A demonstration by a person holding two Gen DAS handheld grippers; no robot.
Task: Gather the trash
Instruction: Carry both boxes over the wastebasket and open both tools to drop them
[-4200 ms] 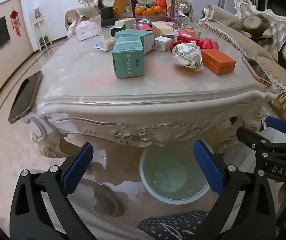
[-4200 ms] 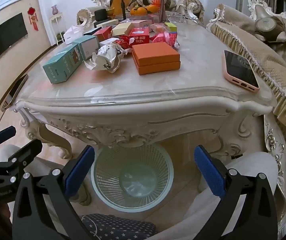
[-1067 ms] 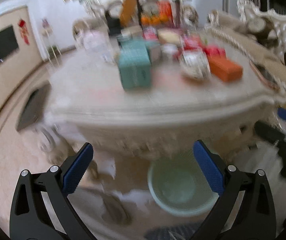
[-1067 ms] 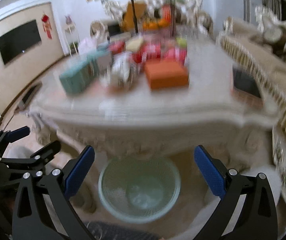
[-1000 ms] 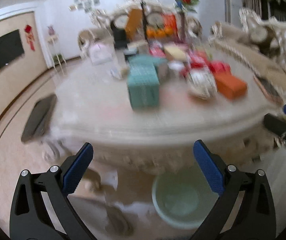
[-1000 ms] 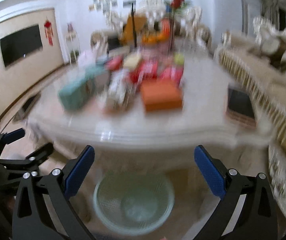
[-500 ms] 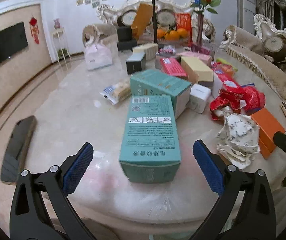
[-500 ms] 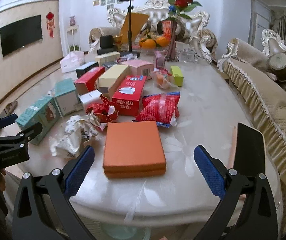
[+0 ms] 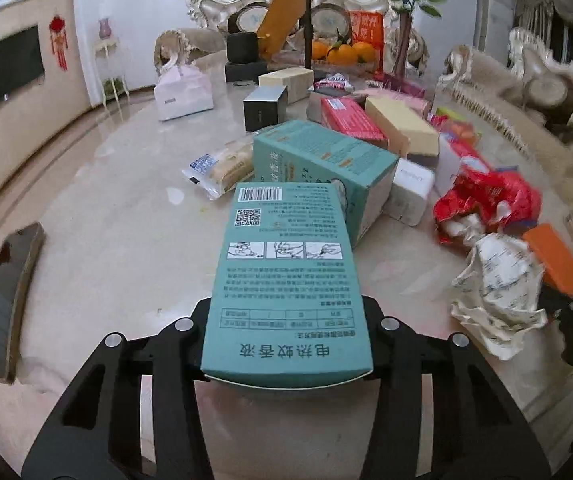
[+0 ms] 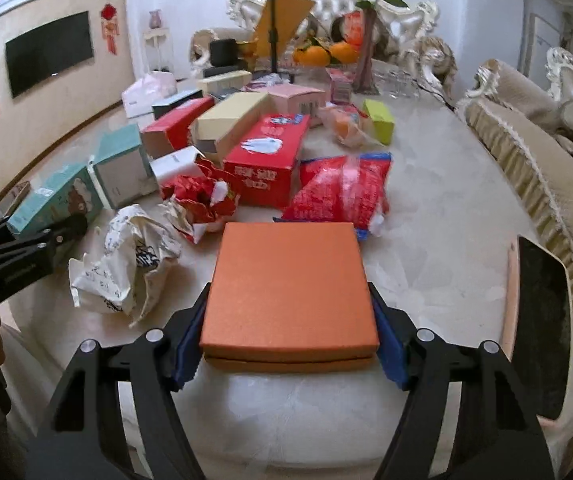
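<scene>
My left gripper (image 9: 286, 344) is closing on the near end of the teal box (image 9: 286, 280), one finger on each long side. I take it at this end because it is the part nearest the counter (image 9: 126, 240) edge and the box is narrow enough across to fit between the jaws. The box lies flat, its long axis running straight away from me, barcode end pointing far and the end with large print pointing at me. In this view the pads are hidden behind its sides, so I cannot tell whether they press yet.

My right gripper (image 10: 289, 332) is closing around the near end of the orange box (image 10: 290, 288), which sits flat near the counter's near edge. Blue pads (image 10: 186, 344) stand against its left and right sides, apparently touching. It is almost square and low, so it has no clear long axis; its lid faces up, and a side grip low on the walls is, I judge, the only hold that suits it.

Just left of the orange box lies crumpled white paper (image 10: 122, 264), and beyond it torn red wrapping (image 10: 202, 200). A red snack bag (image 10: 342, 192) lies touching the orange box's far edge. Past the teal box a second teal box (image 9: 322, 168) lies askew, its end touching the first. A phone (image 10: 538, 320) rests at the right edge.
</scene>
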